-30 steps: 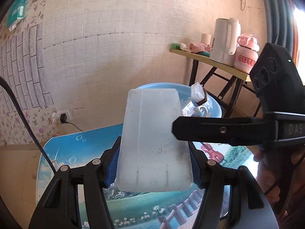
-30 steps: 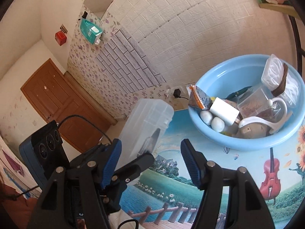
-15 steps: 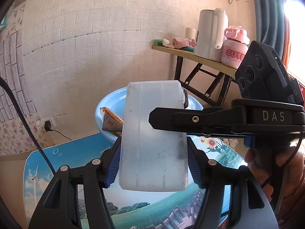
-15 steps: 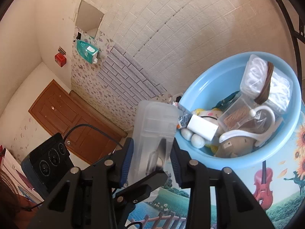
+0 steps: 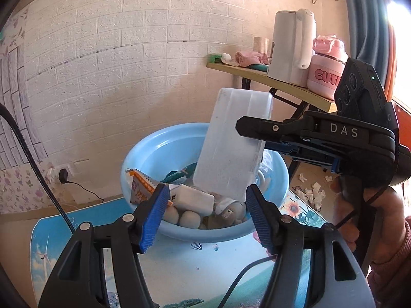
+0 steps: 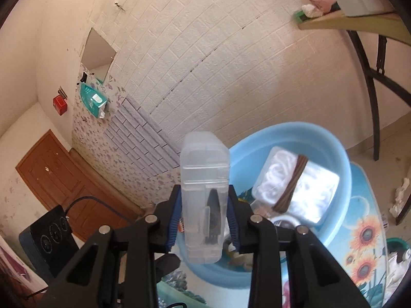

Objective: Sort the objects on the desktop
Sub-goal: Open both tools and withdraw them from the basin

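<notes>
A translucent plastic box (image 5: 232,143) hangs tilted above a light blue basin (image 5: 164,143). My right gripper (image 6: 204,220) is shut on the box (image 6: 204,179), one finger on each narrow side. In the left wrist view the right gripper's finger (image 5: 277,128) crosses the box from the right. My left gripper (image 5: 206,213) is open and empty, its blue pads just below and in front of the box. The basin (image 6: 303,133) holds several items: an orange packet (image 5: 140,190), a white block (image 5: 194,201), a clear lidded container of white stuff (image 6: 295,187).
The basin stands on a table with a blue picture cover (image 5: 195,264). A wooden side table (image 5: 282,84) at the right carries a white kettle (image 5: 292,46) and a pink bottle (image 5: 326,69). Paper scraps (image 5: 314,188) lie on the floor. A brick-pattern wall stands behind.
My right gripper closed on the box and took it over. My left gripper let go, opened and dropped back. The box moved right, over the basin, and tilted.
</notes>
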{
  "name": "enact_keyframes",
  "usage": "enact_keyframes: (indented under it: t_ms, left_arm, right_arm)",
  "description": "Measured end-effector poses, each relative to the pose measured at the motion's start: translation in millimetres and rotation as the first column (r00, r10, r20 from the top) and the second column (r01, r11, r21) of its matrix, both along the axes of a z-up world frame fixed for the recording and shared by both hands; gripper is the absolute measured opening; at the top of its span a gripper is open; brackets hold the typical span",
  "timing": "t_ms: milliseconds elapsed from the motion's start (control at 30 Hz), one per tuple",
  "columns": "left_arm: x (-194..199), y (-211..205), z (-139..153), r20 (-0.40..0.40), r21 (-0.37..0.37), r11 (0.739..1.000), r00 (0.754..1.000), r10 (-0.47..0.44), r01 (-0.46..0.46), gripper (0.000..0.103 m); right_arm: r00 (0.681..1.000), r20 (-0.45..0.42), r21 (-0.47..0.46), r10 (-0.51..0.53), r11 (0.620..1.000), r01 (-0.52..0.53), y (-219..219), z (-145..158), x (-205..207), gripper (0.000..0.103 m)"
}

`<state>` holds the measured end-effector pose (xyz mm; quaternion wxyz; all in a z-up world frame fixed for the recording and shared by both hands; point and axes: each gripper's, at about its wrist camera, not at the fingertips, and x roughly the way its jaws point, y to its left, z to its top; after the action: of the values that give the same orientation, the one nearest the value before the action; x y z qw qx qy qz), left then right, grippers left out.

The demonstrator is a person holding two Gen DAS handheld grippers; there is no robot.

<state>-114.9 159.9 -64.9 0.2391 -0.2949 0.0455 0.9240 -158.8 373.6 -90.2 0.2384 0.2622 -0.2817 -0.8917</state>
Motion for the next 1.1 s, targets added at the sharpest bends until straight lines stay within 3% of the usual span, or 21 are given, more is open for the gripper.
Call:
enact_keyframes:
  t_ms: [133, 233, 333, 400, 567, 767, 900, 967, 1100]
  left_arm:
    - [-10.0, -6.6, -0.4, 0.001, -0.016, 0.999, 0.999, 0.049, -0.049, 0.062]
    - [-18.2, -14.1, -4.0, 0.017, -0.022, 0.996, 0.996, 0.089, -0.089, 0.063]
    - [-21.9, -21.9, -7.4, 0.042, -0.006, 0.993, 0.992, 0.115, -0.115, 0.071]
    - [-22.5, -24.5, -8.4, 0.042, -0.008, 0.991, 0.99, 0.133, -0.133, 0.084]
    - [-24.5, -29.1, -8.9, 0.072, -0.021, 0.986, 0.983, 0.166, -0.165, 0.091]
    - [-22.0, -41.6, -7.6, 0.137, -0.007, 0.984, 0.975, 0.177, -0.178, 0.091]
    - [-15.1, -47.1, -4.1, 0.138, -0.023, 0.981, 0.971, 0.195, -0.194, 0.091]
    - [-13.4, -50.4, -2.1, 0.14, -0.04, 0.976, 0.966, 0.219, -0.216, 0.091]
    - [-5.5, -57.2, 2.2, 0.112, -0.076, 0.967, 0.961, 0.252, -0.245, 0.102]
  right_arm:
    - [0.999, -0.028, 0.077, -0.027, 0.997, 0.029, -1.9, 7.4, -10.8, 0.031]
    - [1.0, -0.011, 0.085, -0.014, 0.996, 0.015, -2.2, 2.7, -17.4, 0.033]
    - [1.0, 0.015, 0.109, -0.019, 0.994, 0.017, -3.3, -3.7, -19.2, 0.035]
    - [0.999, 0.025, 0.126, -0.021, 0.992, 0.018, -4.7, -3.0, -17.5, 0.038]
    - [0.998, -0.028, 0.202, -0.056, 0.978, 0.06, -3.8, 9.9, -1.7, 0.063]
    - [0.997, 0.002, 0.219, -0.078, 0.973, 0.075, -4.1, 15.8, 7.7, 0.063]
    - [0.994, 0.018, 0.313, -0.11, 0.944, 0.099, -16.8, 18.5, 16.5, 0.065]
    - [0.99, 0.016, 0.377, -0.139, 0.918, 0.123, -23.2, 21.8, 21.0, 0.072]
    - [0.986, -0.016, 0.489, -0.164, 0.859, 0.151, -38.4, 31.6, 32.2, 0.075]
